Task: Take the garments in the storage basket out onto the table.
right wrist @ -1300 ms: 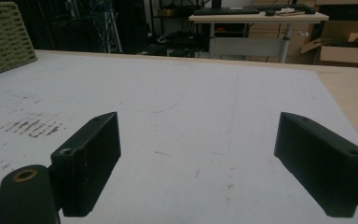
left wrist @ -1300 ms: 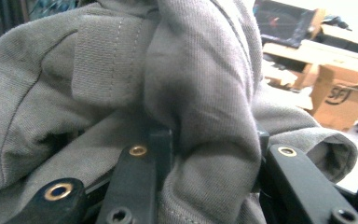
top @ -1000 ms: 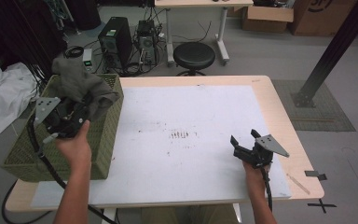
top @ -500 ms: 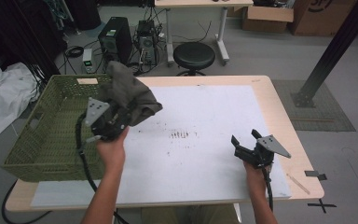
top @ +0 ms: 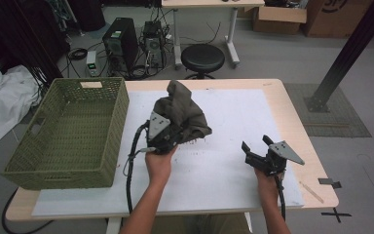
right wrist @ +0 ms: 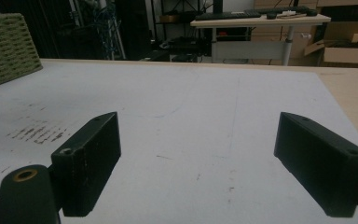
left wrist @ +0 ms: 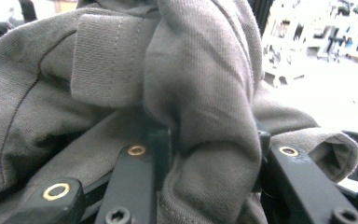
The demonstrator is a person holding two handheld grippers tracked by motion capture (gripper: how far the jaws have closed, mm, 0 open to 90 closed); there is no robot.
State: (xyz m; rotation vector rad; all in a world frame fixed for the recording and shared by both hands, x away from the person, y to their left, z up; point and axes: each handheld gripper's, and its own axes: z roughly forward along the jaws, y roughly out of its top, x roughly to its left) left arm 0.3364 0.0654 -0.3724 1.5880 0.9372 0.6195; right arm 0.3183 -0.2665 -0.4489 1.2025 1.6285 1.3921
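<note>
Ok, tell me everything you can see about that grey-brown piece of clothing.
The garment is olive-grey knit fabric, like jersey, with a ribbed, stitched band, perhaps a cuff or hem. It is bunched and crumpled, a fold pinched between the left gripper's black jaws, held over the white mat, right of the basket.

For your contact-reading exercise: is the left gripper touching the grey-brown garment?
Touching. In the left gripper view, the left gripper has its jaws closed on a bunched fold of the garment, the cloth pinched between them.

No readable text anywhere. Pale label on basket (top: pixel 91 84) rim blank or too small; print on cardboard box (top: pixel 332 6) cut off, illegible.
</note>
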